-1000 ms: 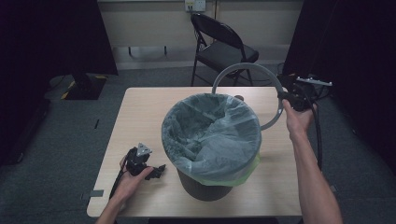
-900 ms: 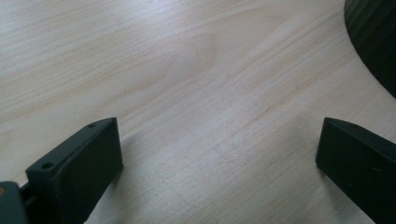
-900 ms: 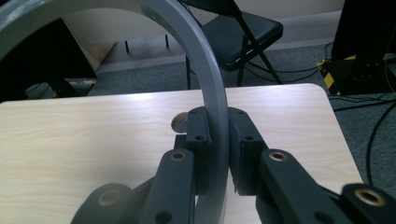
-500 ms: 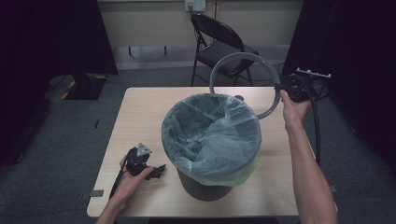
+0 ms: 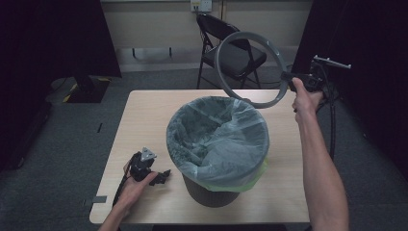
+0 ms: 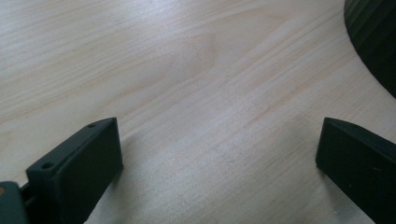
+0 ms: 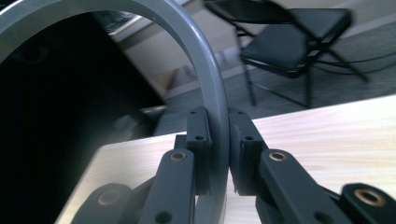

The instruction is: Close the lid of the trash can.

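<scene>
Rightward, our right tongs [image 7: 218, 154] are clenched on the grey ring [image 5: 250, 67], pads pinching its rim from both sides, and we hold it tilted in the air above the table's [image 5: 144, 125] far right corner, just beyond the bin [image 5: 216, 144]. We judge the ring stiff, light and smooth; a narrow pinch on the rim may let it swing, so a grasp square across the band suits best. Our left tongs [image 6: 215, 158] rest released and holding nothing, on the table near its near left corner, beside the bin's dark wall. The bin stands mid-table, lined with a thin grey bag [image 5: 226, 130] draped over its lip; contents inside we cannot make out.
</scene>
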The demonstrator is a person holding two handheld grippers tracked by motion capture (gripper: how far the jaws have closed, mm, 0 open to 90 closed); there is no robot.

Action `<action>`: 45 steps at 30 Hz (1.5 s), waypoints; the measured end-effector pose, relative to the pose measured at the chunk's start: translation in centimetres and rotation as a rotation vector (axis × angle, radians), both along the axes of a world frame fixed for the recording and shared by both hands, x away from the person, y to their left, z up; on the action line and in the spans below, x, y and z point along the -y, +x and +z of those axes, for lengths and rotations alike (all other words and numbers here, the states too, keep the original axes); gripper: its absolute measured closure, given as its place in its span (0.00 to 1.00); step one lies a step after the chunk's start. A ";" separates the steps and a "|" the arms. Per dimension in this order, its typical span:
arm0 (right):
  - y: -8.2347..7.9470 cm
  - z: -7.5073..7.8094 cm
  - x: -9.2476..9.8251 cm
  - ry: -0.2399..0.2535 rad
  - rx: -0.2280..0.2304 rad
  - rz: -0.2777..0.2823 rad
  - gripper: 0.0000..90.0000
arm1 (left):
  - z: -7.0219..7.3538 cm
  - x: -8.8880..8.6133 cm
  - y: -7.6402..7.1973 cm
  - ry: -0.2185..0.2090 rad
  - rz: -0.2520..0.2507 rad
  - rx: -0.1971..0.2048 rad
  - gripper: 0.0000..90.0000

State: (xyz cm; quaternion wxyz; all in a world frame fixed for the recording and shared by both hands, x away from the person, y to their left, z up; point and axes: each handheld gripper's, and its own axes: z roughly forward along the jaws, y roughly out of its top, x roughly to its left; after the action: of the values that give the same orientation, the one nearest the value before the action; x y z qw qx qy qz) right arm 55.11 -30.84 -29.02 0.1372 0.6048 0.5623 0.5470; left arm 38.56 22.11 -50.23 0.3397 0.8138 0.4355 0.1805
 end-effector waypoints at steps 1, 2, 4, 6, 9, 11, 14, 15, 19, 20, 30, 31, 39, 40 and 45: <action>-0.2 0.3 -0.2 -0.005 0.004 0.015 0.89 | 0.1 0.0 0.0 0.001 0.001 -0.004 0.01; -0.3 0.6 -0.4 -0.007 0.010 0.021 0.90 | 0.2 0.1 0.0 0.007 0.001 -0.016 0.01; -0.5 0.9 -0.3 0.017 0.015 0.029 0.90 | 0.6 0.0 0.0 0.020 0.001 -0.038 0.05; -0.5 1.2 -0.3 0.008 0.013 0.032 0.90 | 0.8 0.0 0.0 0.005 0.003 -0.035 0.16; -0.4 1.5 -0.3 0.027 0.014 0.044 0.90 | 1.2 -0.1 0.1 -0.020 -0.015 -0.046 0.17; -0.3 1.7 -0.4 0.033 0.017 0.049 0.90 | 1.5 0.0 0.0 -0.017 -0.004 -0.033 0.20; -0.3 1.9 -0.5 0.058 0.011 0.073 0.90 | 2.0 -0.1 0.0 -0.069 -0.007 -0.008 0.18; -0.3 2.2 -0.6 0.059 0.016 0.070 0.90 | 2.2 -0.1 -0.1 -0.081 -0.011 -0.010 0.18; -0.5 3.3 -0.9 0.075 0.035 0.124 0.89 | 3.4 -0.3 -0.3 -0.118 -0.020 0.006 0.18; -0.8 3.5 -1.1 0.072 0.043 0.148 0.89 | 3.8 -0.4 -0.4 -0.125 -0.021 0.019 0.18; -3.7 4.7 -3.8 0.003 0.067 0.289 0.89 | 8.8 -1.6 -0.3 -0.307 -0.044 0.071 0.20; -4.0 4.7 -3.9 -0.006 0.069 0.298 0.89 | 9.4 -1.6 -0.2 -0.314 -0.043 0.085 0.20; -6.8 4.7 -5.4 -0.034 0.084 0.385 0.89 | 13.5 -1.5 0.0 -0.376 -0.068 0.185 0.22; -7.1 4.7 -5.5 -0.050 0.089 0.389 0.89 | 13.9 -1.6 -0.1 -0.385 -0.064 0.197 0.22; -8.5 4.3 -6.4 -0.067 0.091 0.422 0.89 | 15.6 -1.8 -0.3 -0.441 -0.072 0.248 0.22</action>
State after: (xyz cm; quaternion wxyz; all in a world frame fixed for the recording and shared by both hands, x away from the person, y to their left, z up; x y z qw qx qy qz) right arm 46.66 -24.46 -24.67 0.0649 0.4437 0.6874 0.5712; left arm 38.28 23.89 -34.58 0.5659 0.7068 0.3902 0.1673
